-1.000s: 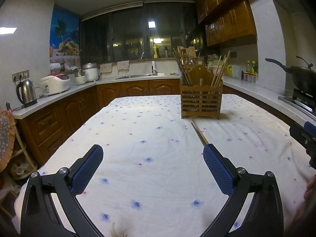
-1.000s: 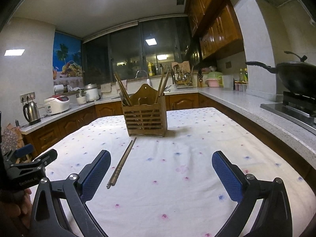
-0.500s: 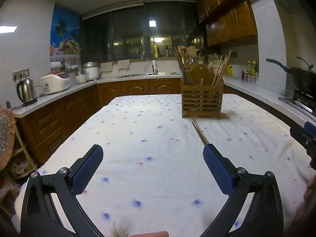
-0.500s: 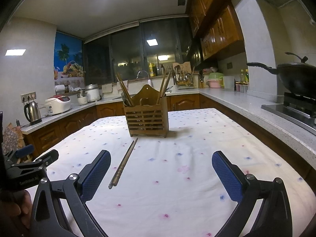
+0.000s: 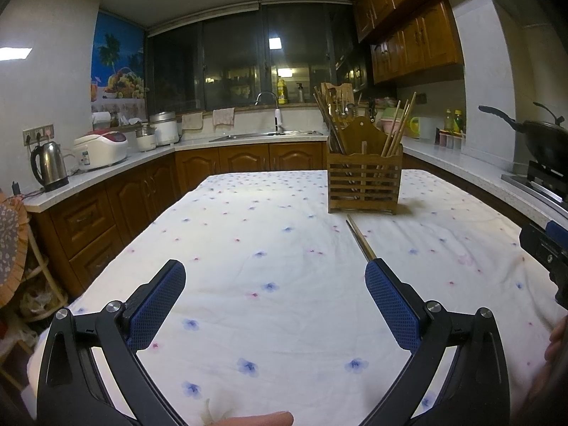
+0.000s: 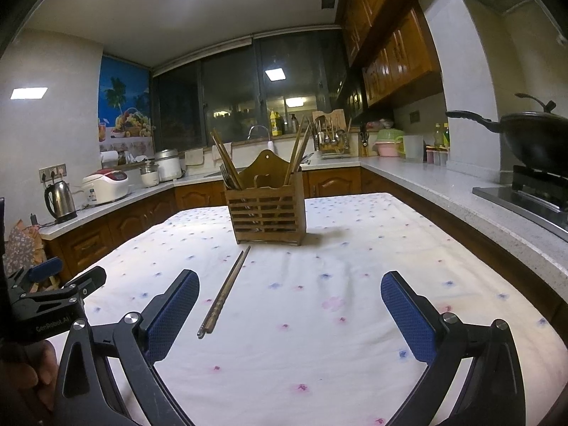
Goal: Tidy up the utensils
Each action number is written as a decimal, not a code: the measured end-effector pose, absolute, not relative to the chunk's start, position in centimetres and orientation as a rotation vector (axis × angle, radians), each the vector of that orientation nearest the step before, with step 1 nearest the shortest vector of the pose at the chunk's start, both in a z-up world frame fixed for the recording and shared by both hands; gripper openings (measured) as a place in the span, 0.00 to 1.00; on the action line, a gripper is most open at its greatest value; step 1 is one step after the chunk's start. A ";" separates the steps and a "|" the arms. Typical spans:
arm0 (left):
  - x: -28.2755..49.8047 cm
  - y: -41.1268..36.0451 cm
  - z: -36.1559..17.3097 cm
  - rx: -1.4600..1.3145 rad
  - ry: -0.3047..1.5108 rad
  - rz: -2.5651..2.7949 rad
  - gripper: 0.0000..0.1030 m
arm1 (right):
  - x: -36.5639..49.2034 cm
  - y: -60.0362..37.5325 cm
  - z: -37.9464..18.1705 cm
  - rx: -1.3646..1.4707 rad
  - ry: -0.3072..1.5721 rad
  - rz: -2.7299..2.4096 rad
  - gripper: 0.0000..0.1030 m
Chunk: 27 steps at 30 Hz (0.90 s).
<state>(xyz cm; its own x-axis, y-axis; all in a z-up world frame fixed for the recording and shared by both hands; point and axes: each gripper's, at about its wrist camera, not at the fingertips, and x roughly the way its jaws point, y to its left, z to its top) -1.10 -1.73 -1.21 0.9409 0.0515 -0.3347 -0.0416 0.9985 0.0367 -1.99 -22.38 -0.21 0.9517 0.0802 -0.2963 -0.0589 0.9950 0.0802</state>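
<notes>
Your left tool (image 5: 275, 296) and right tool (image 6: 289, 307) both hover spread over the tabletop (image 6: 355, 355), gripping nothing. Chopsticks (image 6: 224, 291) lie flat on the cloth, just before the holder (image 6: 266, 207), nearer your right tool's left finger. Holder stands upright, more chopsticks inside.

A steel kettle (image 5: 49, 165) and white rice cooker (image 5: 103, 149) stand on the left counter; a black wok (image 6: 532, 142) sits on the stove.
</notes>
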 end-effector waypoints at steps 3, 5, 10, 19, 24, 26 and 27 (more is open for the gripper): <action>-1.1 -1.8 -1.2 0.030 0.341 0.049 1.00 | -2.0 -22.4 -0.2 0.071 0.302 0.072 1.00; -1.1 -1.7 -1.2 0.034 0.341 0.051 1.00 | -2.0 -22.4 -0.2 0.071 0.301 0.071 1.00; -1.1 -1.6 -1.2 0.033 0.343 0.049 1.00 | -2.1 -22.2 -0.3 0.071 0.299 0.075 1.00; -1.1 -1.3 -1.4 0.035 0.340 0.062 1.00 | -2.1 -22.1 -0.3 0.072 0.299 0.074 1.00; -0.9 -1.3 -1.6 0.035 0.344 0.061 1.00 | -2.0 -22.0 -0.3 0.072 0.299 0.076 1.00; -0.9 -1.3 -1.6 0.034 0.342 0.062 1.00 | -2.1 -22.0 -0.3 0.072 0.299 0.076 1.00; -0.9 -1.3 -1.6 0.035 0.342 0.063 1.00 | -2.1 -22.0 -0.3 0.071 0.299 0.076 1.00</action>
<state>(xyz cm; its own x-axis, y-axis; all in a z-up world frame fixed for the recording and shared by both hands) -0.90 -1.27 -1.57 0.9401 0.0672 -0.3342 -0.0555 0.9975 0.0446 -2.07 -21.95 -0.31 0.9527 0.0854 -0.2917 -0.0642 0.9946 0.0816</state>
